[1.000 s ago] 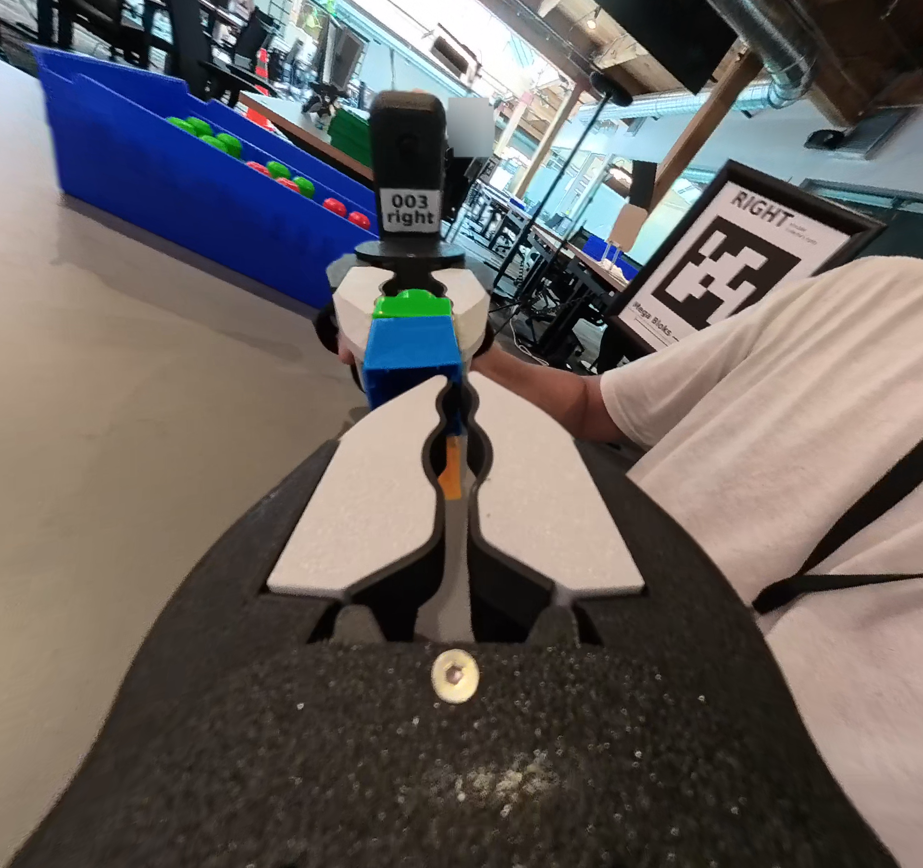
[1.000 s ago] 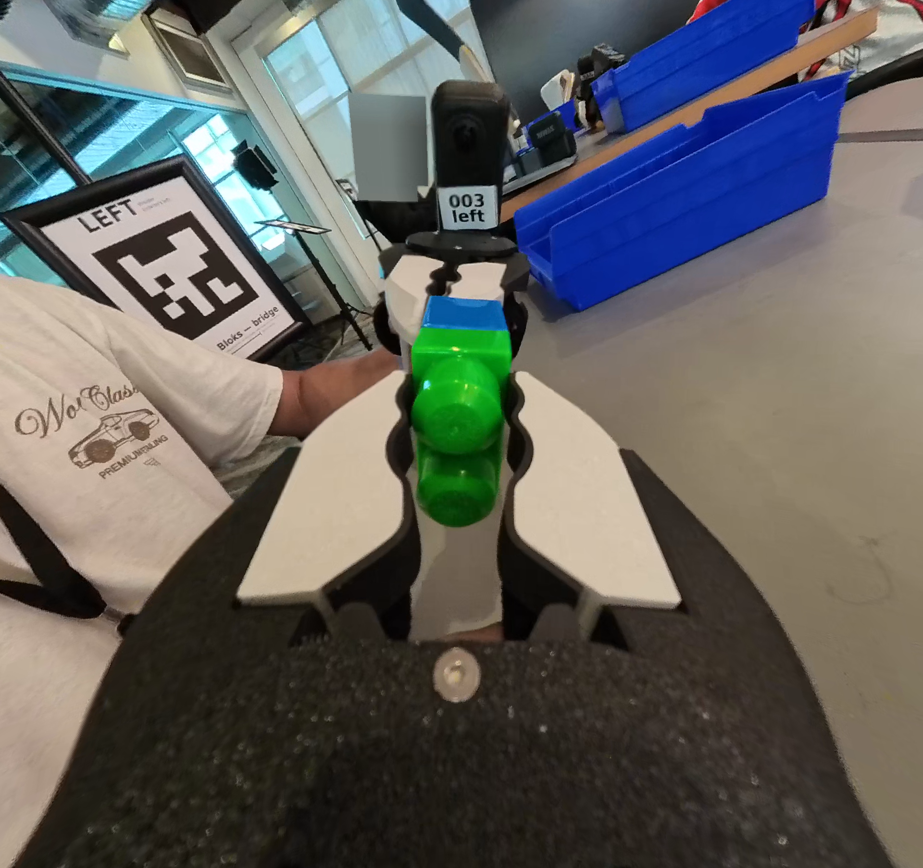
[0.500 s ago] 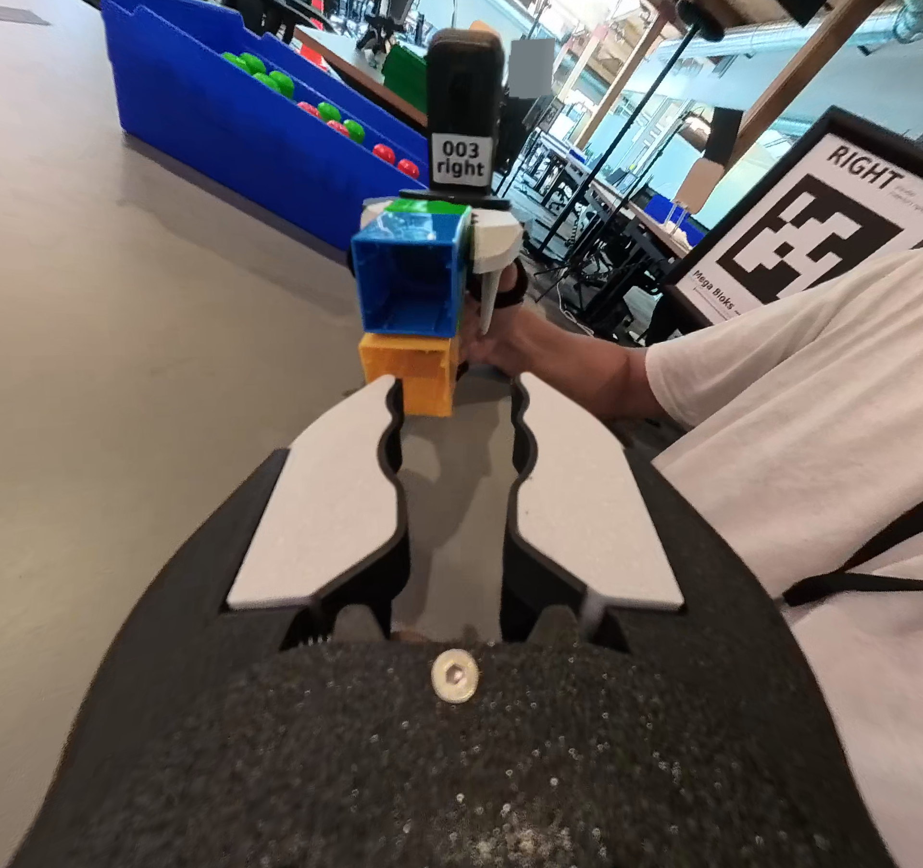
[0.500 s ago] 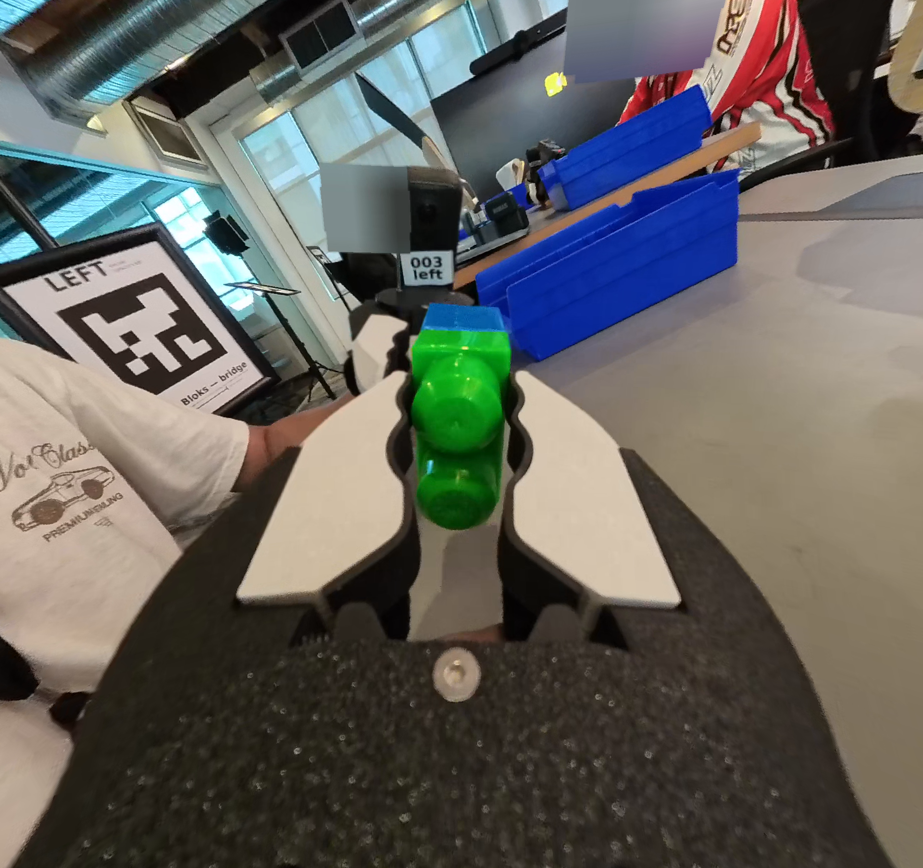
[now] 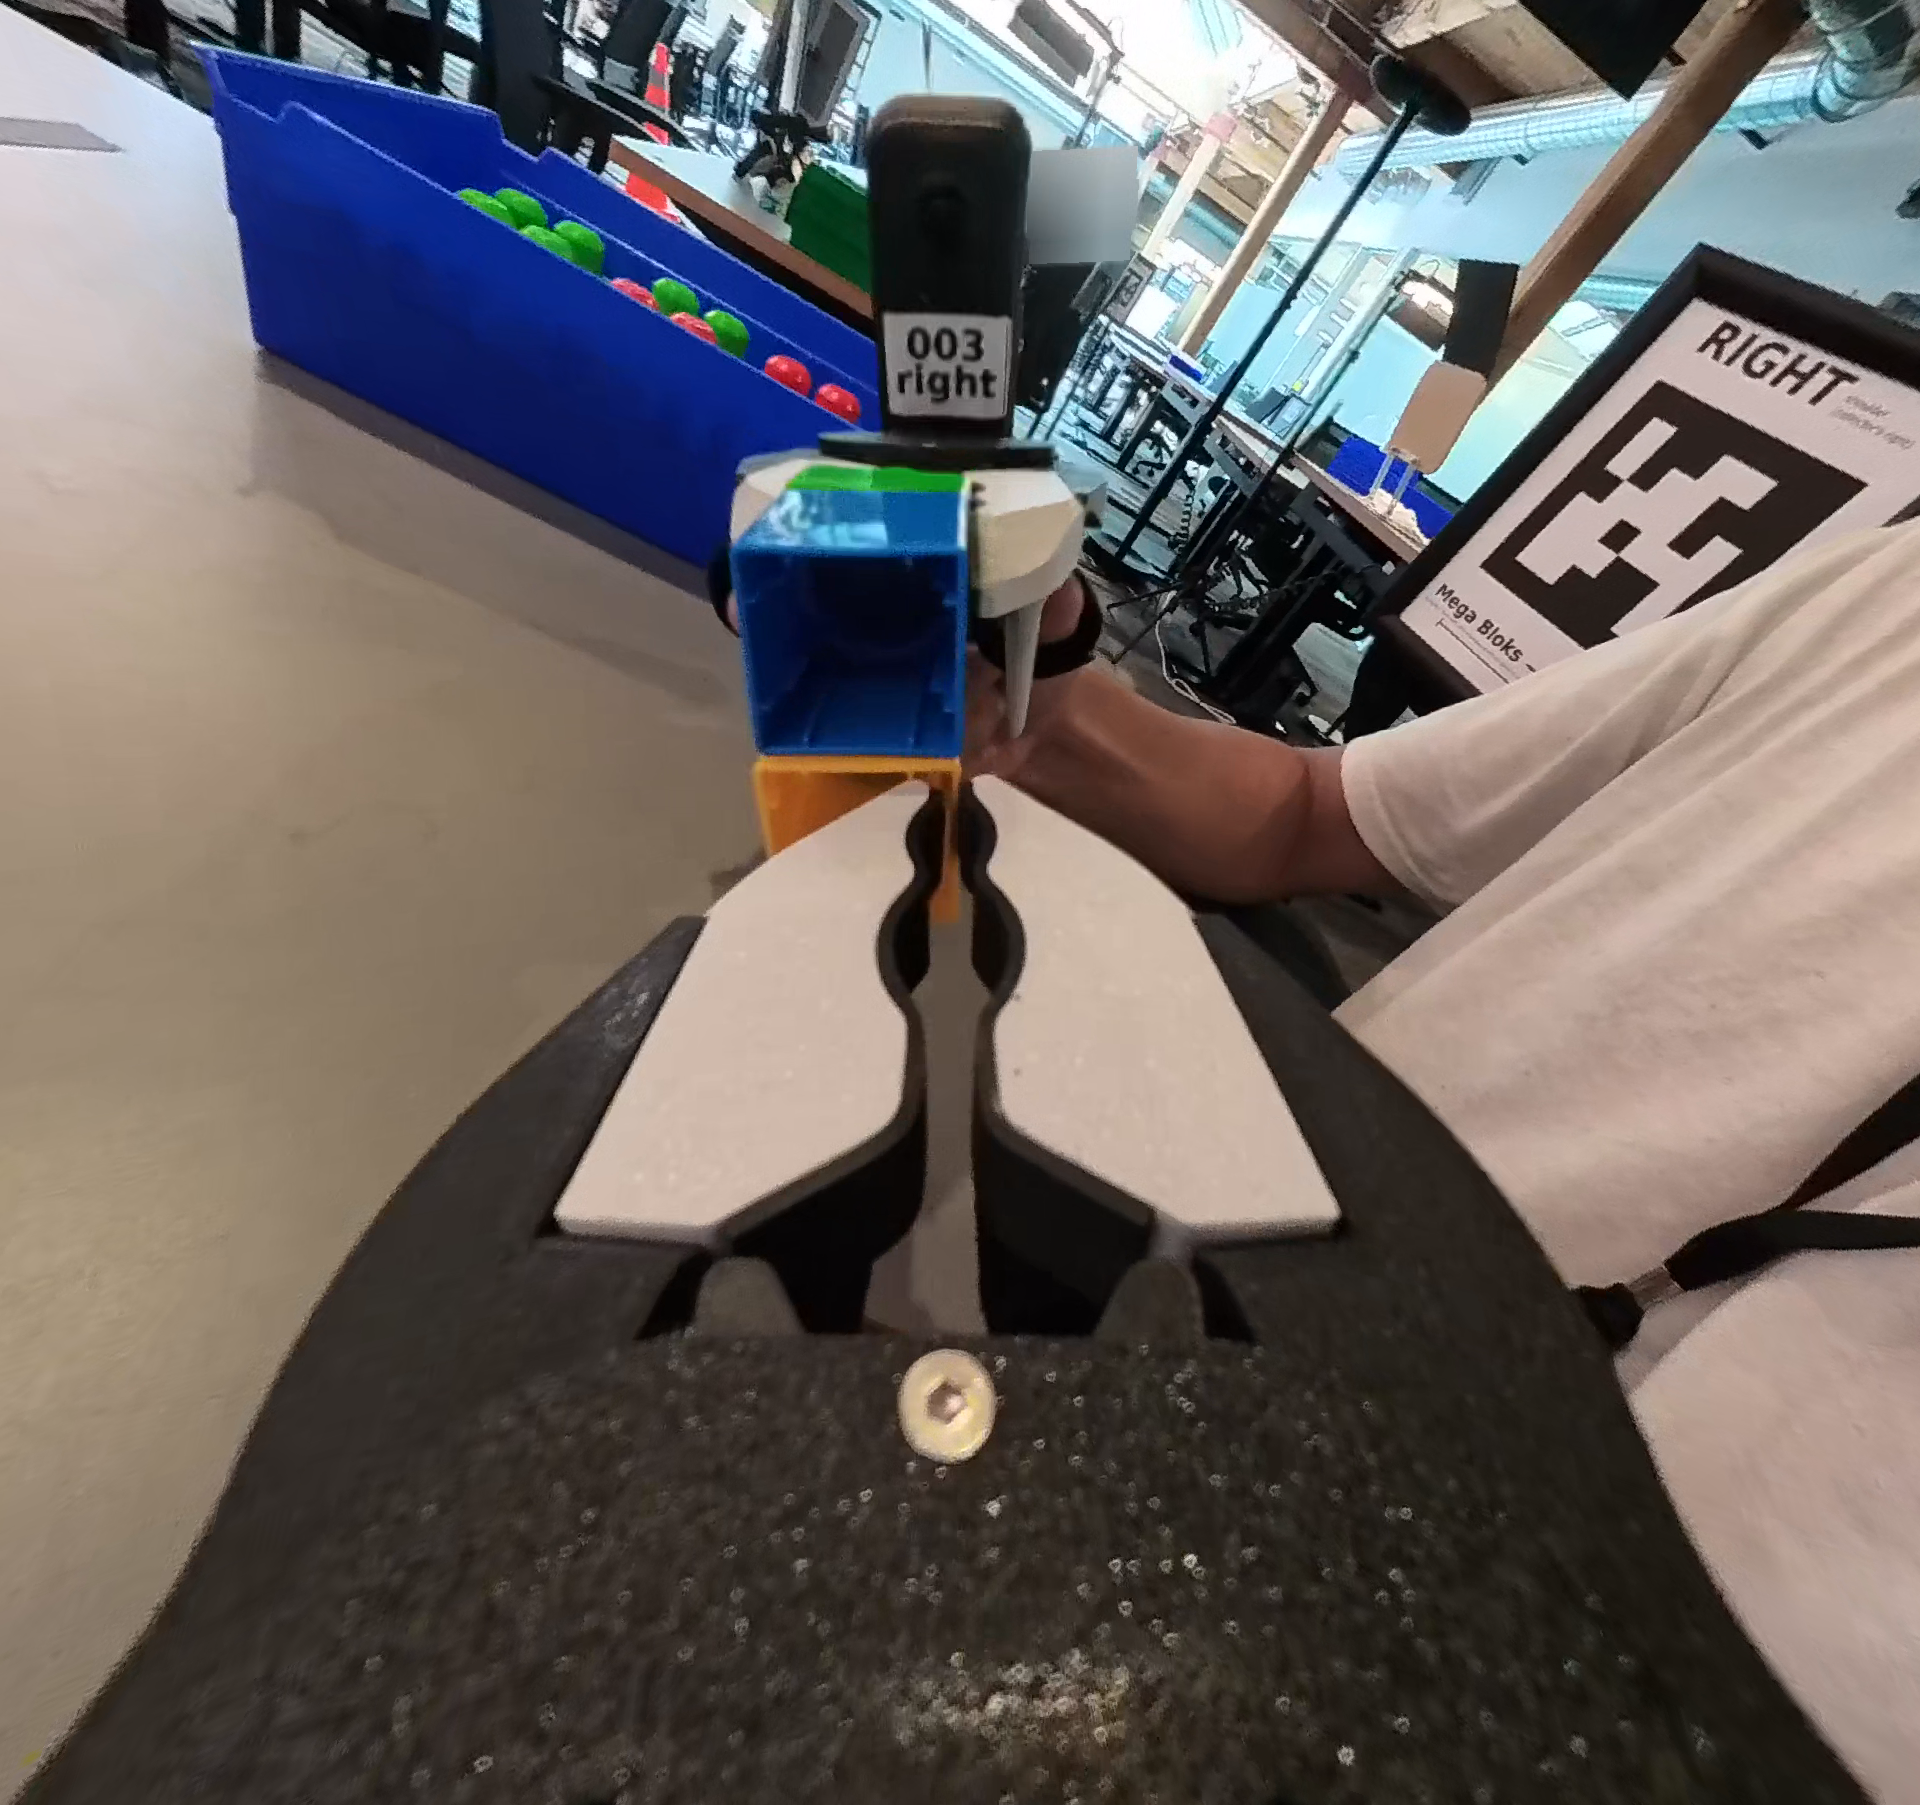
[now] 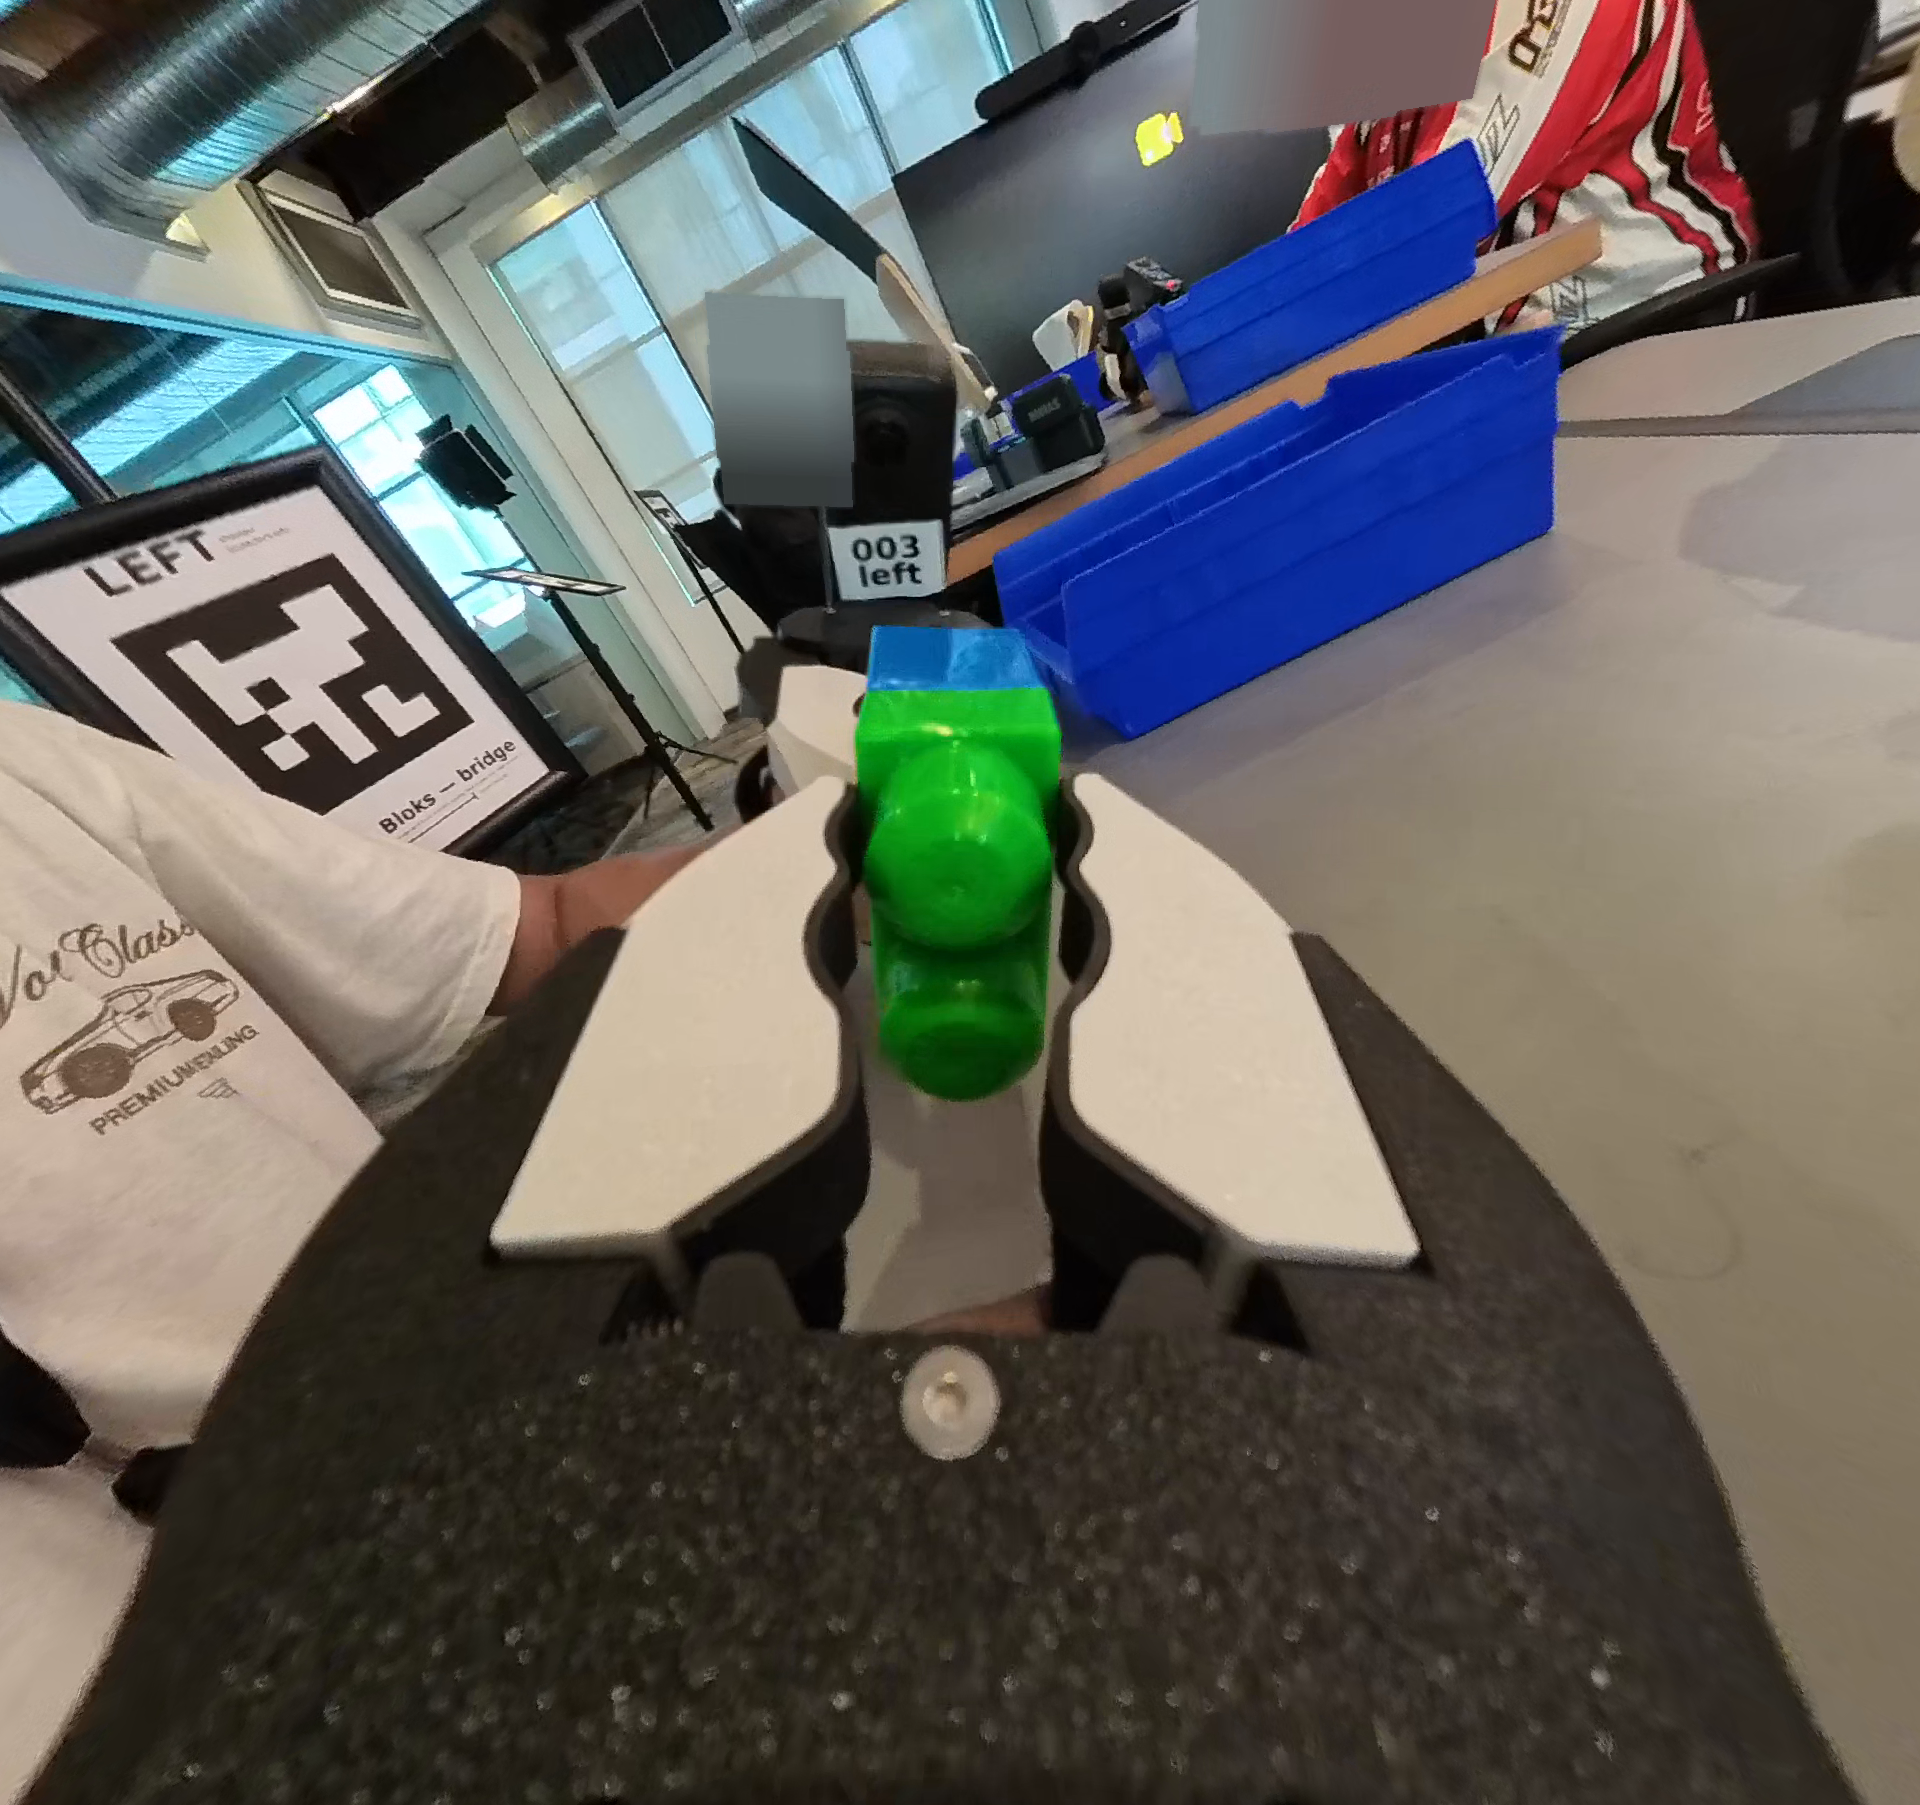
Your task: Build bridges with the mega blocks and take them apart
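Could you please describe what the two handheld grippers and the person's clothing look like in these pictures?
Both the left gripper and the right gripper have speckled black bodies, a silver screw, and white fingers with wavy black inner edges. Each carries a black camera bearing a white label. The person wears a white T-shirt with black straps.

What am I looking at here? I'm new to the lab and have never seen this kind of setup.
There is no robot: a person holds a two-finger gripper in each hand, each carrying a camera looking along its fingers. In the left wrist view, the left gripper is closed on an orange block beneath a blue block. In the right wrist view, the right gripper clamps the green block of the same stack. A blue bin of loose blocks sits on the grey table.
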